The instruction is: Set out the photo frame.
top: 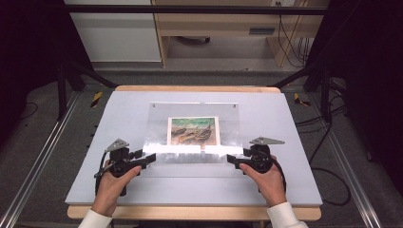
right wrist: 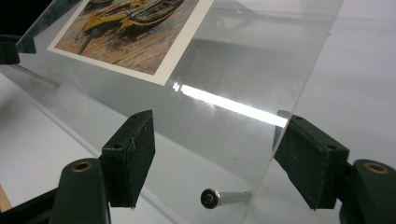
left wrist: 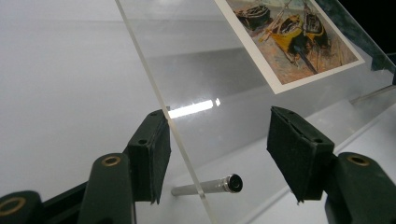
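two pairs of jaws are standing apart, gripping nothing: we are holding the left gripper [top: 151, 158] and right gripper [top: 230, 159] at the acrylic sheet's [top: 190, 154] near corners, its picture [top: 193, 130] lying mid-table [top: 119, 190].

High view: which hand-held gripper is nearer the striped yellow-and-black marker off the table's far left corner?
Left. The left hand-held gripper sits at the clear sheet's near left corner, on the striped marker's side; the right hand-held gripper is at the near right corner, farther off.

Bright overhead light, white glare streak on acrylic sheet [right wrist: 243, 60], dark surroundings
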`<action>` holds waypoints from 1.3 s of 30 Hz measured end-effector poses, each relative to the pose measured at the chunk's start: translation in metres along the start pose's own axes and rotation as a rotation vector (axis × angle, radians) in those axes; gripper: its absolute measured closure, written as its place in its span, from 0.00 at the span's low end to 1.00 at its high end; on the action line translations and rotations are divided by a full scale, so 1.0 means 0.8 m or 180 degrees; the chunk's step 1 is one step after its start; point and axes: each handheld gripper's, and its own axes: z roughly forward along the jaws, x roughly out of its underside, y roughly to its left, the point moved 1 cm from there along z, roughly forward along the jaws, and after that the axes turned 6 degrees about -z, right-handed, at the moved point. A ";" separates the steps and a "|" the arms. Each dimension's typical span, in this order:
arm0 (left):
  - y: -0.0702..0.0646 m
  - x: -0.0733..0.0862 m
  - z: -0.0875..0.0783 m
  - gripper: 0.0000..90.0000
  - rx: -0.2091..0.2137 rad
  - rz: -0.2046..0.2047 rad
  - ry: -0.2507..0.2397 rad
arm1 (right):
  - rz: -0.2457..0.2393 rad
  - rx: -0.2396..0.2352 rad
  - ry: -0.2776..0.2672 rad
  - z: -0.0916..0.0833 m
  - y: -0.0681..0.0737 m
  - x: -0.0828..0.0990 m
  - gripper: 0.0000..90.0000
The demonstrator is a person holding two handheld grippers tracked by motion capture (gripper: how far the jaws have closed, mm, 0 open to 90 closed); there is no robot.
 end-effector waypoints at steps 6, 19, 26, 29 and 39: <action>-0.001 0.002 -0.002 0.44 -0.0012 0.0024 -0.0002 | -0.0030 0.0008 -0.0007 -0.002 0.001 0.002 0.35; -0.002 0.003 -0.004 0.45 -0.0020 0.0041 -0.0003 | -0.0059 0.0015 -0.0012 -0.004 0.002 0.003 0.36; -0.003 0.004 -0.006 0.47 -0.0032 0.0050 0.0008 | -0.0080 0.0024 -0.0010 -0.006 0.003 0.003 0.38; -0.004 0.004 -0.007 0.47 -0.0036 0.0057 0.0010 | -0.0080 0.0032 -0.0004 -0.007 0.004 0.004 0.38; -0.004 0.006 -0.009 0.49 -0.0045 0.0079 0.0019 | -0.0124 0.0048 0.0017 -0.009 0.006 0.005 0.39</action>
